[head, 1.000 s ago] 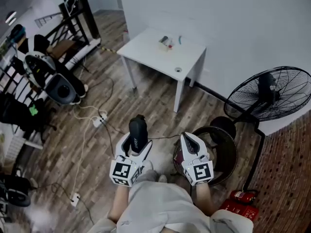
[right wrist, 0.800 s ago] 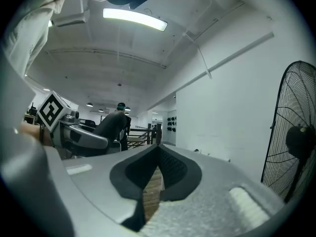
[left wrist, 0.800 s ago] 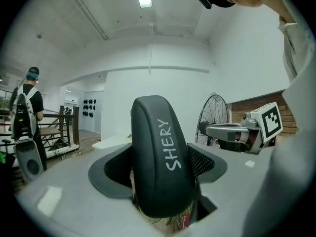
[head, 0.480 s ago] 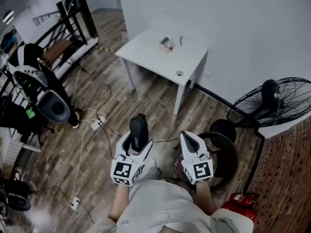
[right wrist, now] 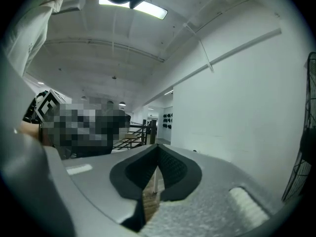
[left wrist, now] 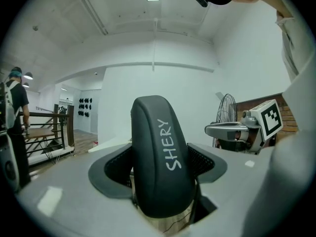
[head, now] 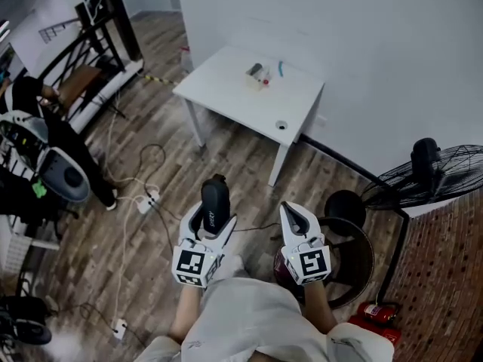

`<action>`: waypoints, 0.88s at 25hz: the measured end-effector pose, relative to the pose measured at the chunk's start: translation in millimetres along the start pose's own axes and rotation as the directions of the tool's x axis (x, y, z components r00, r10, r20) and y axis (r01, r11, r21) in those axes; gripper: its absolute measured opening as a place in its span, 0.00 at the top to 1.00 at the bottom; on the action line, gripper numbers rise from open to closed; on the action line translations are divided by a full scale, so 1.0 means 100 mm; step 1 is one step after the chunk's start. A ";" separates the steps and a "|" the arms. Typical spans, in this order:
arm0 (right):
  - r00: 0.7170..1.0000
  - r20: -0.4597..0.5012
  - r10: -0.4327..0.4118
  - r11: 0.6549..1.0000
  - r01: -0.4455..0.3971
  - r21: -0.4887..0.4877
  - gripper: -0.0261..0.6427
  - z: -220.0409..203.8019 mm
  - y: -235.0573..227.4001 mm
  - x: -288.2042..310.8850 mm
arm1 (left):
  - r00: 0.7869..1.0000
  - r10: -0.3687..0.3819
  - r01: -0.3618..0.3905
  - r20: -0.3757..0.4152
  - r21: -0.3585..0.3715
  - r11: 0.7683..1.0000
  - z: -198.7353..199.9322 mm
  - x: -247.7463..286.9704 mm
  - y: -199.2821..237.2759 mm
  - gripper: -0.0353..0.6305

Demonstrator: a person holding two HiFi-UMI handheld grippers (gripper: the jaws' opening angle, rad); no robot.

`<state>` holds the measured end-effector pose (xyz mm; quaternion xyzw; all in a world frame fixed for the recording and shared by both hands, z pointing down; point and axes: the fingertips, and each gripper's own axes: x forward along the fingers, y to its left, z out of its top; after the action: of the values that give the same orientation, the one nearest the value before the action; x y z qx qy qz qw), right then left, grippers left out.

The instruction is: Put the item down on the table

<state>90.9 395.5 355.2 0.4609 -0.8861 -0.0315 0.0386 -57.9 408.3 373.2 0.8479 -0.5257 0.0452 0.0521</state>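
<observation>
A dark, rounded oblong case (head: 215, 200) with "SHERY" written on it in white stands upright between the jaws of my left gripper (head: 213, 210), which is shut on it. In the left gripper view the case (left wrist: 160, 152) fills the middle, with the pads (left wrist: 114, 166) pressed on both its sides. My right gripper (head: 293, 217) is beside it at the same height, shut and empty, and its pads (right wrist: 168, 168) meet at the tip. The white table (head: 226, 89) stands ahead against the wall, well away from both grippers, which are over the wooden floor.
Small objects (head: 257, 72) and a teal stick (head: 280, 68) lie at the table's far side. A standing fan (head: 441, 176) and a fire extinguisher (head: 373, 309) are at the right, with a dark round stand (head: 355, 240) under my right gripper. Cables and a power strip (head: 148, 200) cross the floor on the left.
The view has shifted: the table and fan have slid to the right and the floor clutter on the left has moved. Both grippers keep their pose, with the case still held.
</observation>
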 end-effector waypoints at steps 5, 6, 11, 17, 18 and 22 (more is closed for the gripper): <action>1.000 -0.012 -0.015 1.000 0.015 -0.013 0.96 -0.01 -0.01 0.39 | 1.000 -0.013 0.013 -0.003 -0.009 1.000 -0.02 0.21 0.35 0.41; 1.000 -0.017 -0.019 1.000 0.019 -0.011 0.96 -0.03 -0.01 0.46 | 1.000 -0.014 0.014 -0.007 -0.011 1.000 -0.03 0.25 0.41 0.41; 0.999 -0.039 -0.026 0.999 0.027 0.017 0.96 -0.09 -0.02 0.71 | 1.000 -0.014 0.013 -0.025 -0.025 1.000 -0.09 0.43 0.67 0.41; 0.998 -0.056 -0.041 0.999 0.042 0.017 0.96 -0.12 -0.17 0.94 | 0.999 -0.027 0.025 -0.038 -0.041 0.999 -0.07 0.68 0.80 0.41; 0.998 -0.058 -0.041 0.999 0.042 0.019 0.96 -0.13 -0.20 0.98 | 0.999 -0.027 0.025 -0.040 -0.040 0.999 -0.06 0.72 0.82 0.41; 0.998 -0.054 -0.036 0.999 0.037 0.024 0.96 -0.14 -0.35 1.21 | 0.999 -0.020 0.019 -0.039 -0.029 0.999 -0.03 0.93 0.93 0.41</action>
<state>50.9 275.9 370.7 0.4780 -0.8765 -0.0087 0.0559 -100.3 285.1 392.5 0.8511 -0.5168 0.0538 0.0749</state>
